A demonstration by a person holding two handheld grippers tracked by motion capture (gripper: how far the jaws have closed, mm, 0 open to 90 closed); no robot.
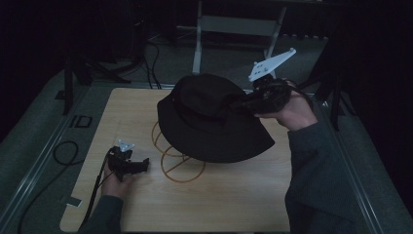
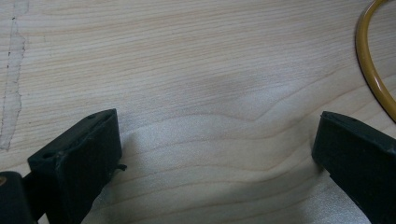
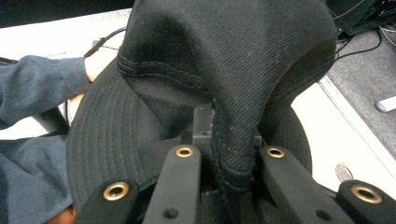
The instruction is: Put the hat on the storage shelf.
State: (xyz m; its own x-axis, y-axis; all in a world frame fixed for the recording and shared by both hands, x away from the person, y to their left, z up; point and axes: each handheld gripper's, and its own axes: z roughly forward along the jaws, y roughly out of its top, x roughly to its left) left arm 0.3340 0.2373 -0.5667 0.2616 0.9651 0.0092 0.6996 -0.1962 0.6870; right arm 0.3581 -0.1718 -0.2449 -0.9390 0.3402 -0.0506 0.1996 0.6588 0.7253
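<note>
The black bucket hat (image 1: pixel 209 122), center frame, sits crown-up, brim tilted lower right; the right gripper (image 1: pixel 243 103) pinches its crown; the left gripper (image 1: pixel 141 165) gapes empty.

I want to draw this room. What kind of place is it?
Probably a lab or workshop for recording hand work. A bare wooden table sits on a metal frame, cables trail on the floor, and hand-held grippers handle a black hat over a wire stand.

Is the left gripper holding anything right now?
No, the left gripper has open jaws with bare wooden table between them.
</note>
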